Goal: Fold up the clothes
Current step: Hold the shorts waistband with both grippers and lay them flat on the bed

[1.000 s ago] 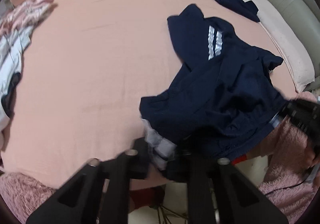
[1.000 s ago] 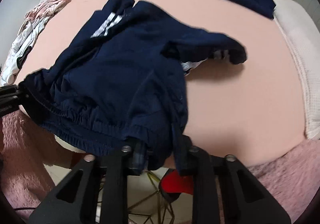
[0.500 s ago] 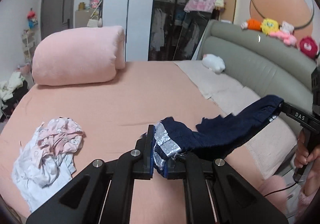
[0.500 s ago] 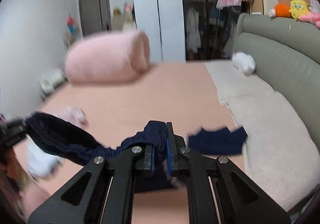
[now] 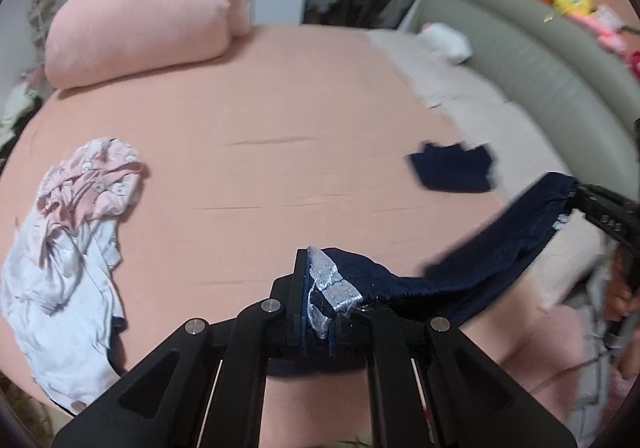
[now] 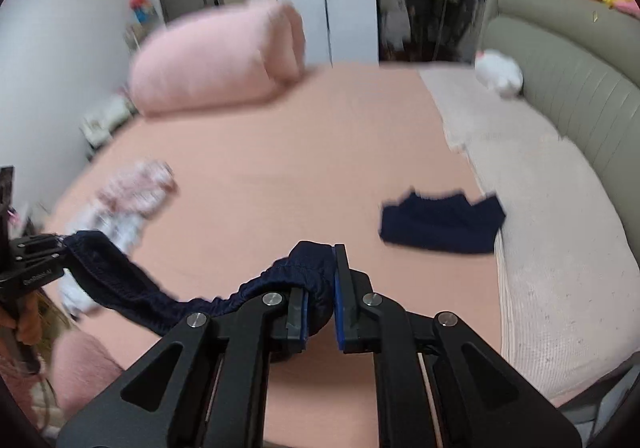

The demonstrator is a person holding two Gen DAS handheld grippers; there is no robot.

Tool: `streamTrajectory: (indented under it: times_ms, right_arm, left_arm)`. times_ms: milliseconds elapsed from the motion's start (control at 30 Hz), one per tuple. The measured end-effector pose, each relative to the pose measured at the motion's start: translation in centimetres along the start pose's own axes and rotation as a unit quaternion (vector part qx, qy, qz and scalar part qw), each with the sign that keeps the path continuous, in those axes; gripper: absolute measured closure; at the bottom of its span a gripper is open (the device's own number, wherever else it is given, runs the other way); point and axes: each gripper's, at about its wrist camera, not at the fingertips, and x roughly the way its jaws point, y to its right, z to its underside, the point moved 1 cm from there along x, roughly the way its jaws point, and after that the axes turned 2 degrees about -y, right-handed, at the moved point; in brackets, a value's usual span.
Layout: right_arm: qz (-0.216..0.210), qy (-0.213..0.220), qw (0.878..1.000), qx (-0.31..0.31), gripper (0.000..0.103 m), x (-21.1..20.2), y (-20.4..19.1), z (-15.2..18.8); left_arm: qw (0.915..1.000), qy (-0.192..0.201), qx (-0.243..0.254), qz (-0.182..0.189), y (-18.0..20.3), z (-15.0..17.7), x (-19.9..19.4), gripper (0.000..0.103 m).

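Two grippers, left (image 5: 322, 302) and right (image 6: 320, 292), jaws clenched on navy shorts (image 5: 492, 260); labels unreadable.

Navy garment held stretched above the bed

The navy garment (image 5: 492, 248) with a silver-grey patch at one end is suspended by its elastic waistband, sagging between two held ends. A second navy piece (image 6: 440, 226) is laid flat on the pink bed (image 5: 260, 175); a pink-and-white pile (image 5: 76, 232) is heaped at its left side.

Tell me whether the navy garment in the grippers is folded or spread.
Neither: the navy garment hangs bunched in a sagging band, lifted off the bed, between the left gripper and right gripper, both jaws clamped on it.
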Motion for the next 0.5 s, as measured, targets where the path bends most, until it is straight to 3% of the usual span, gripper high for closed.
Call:
streamTrajectory:
  times_ms: [67,100,200,267,400,500]
  right_arm:
    - [0.003,-0.013,1.0,0.014,0.095,1.6,0.6,-0.3]
    - [-0.005,-0.002,1.0,0.021,0.095,0.9,0.6,-0.8]
    - [-0.021,0.079,0.997,0.011,0.094,-3.1,0.3,-3.0]
    - [-0.029,0.125,0.992,0.01,0.095,-6.4,0.0,-3.7]
    - [-0.037,0.148,0.988,0.025,0.094,-9.2,0.3,-1.5]
    - [-0.033,0.107,0.993,0.028,0.094,-6.0,0.5,3.2]
  left_arm:
    - [1.0,0.004,-0.002,-0.006,0.1,-1.0,1.2,0.096]
    - [0.9994,0.033,0.001,0.008,0.5,-1.8,-0.1,0.096]
    - [0.9929,0.116,0.014,0.025,1.3,-3.4,-5.6,0.096]
    - [0.9892,0.143,0.017,0.027,1.3,-3.2,-7.9,0.096]
    - [0.9932,0.116,-0.002,0.01,0.4,0.7,-6.3,0.096]
    - [0.9993,0.029,-0.025,0.003,-0.5,6.4,0.5,0.096]
